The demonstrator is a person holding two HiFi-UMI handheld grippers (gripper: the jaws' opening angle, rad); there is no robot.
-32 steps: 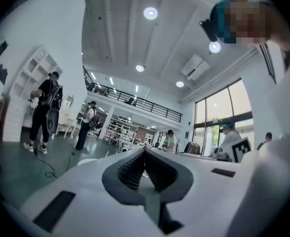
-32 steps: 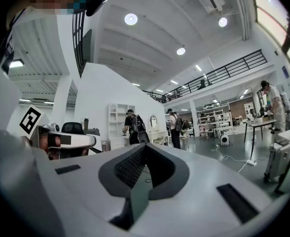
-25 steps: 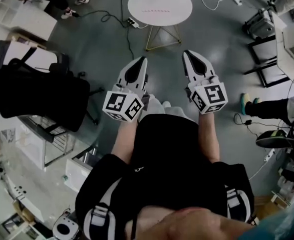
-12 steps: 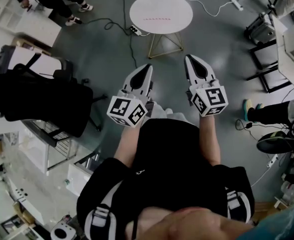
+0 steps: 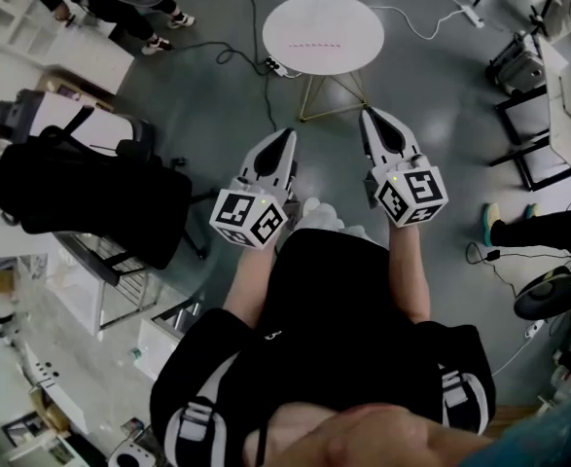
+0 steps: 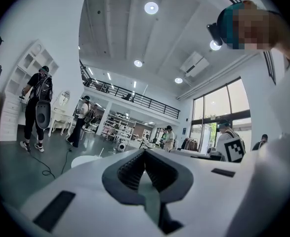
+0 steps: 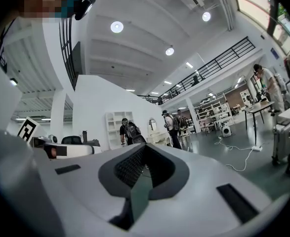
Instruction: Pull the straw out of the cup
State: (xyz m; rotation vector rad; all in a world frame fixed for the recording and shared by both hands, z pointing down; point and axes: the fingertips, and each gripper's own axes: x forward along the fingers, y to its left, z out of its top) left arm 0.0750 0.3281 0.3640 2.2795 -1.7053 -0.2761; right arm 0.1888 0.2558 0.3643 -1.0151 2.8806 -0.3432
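Hovering level, left gripper (image 5: 288, 136) and right gripper (image 5: 369, 115) closed, empty; round table (image 5: 321, 29) ahead.

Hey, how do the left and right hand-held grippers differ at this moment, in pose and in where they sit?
In the head view, the left hand-held gripper slants toward the upper right, while the right hand-held gripper slants toward the upper left. The right one's tip lies nearer the round white table than the left one's does. Both are white, with jaws together and nothing between them.

table (image 5: 321, 32): ahead | left gripper (image 5: 286, 137), right gripper (image 5: 371, 116): side by side | bag (image 5: 81, 197): left
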